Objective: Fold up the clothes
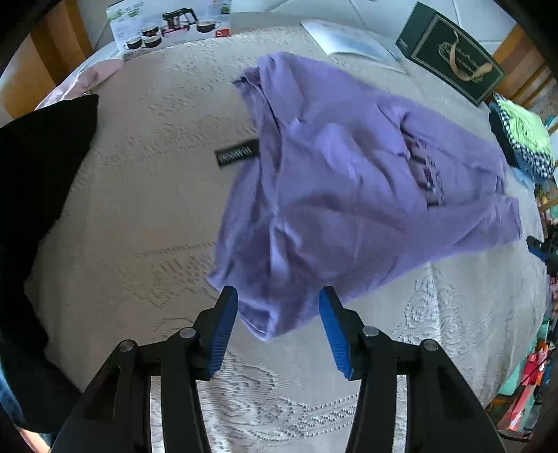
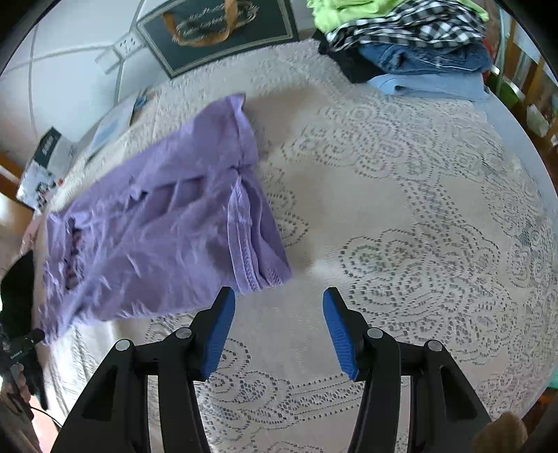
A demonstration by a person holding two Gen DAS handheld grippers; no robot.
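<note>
A crumpled purple garment (image 1: 348, 195) lies on the beige lace-covered table (image 1: 146, 216). In the left wrist view my left gripper (image 1: 278, 299) is open, its blue pads on either side of the garment's near corner, not closed on it. In the right wrist view the same garment (image 2: 157, 237) lies to the left, its stitched hem corner just ahead of the left pad. My right gripper (image 2: 278, 299) is open and empty over bare lace cloth (image 2: 401, 226).
A black label (image 1: 237, 152) lies beside the garment. A cookware box (image 1: 167, 26), a white booklet (image 1: 352, 43) and a dark green box (image 1: 450, 52) stand at the back. A black cloth (image 1: 38, 209) lies left. A stack of folded clothes (image 2: 411, 45) sits far right.
</note>
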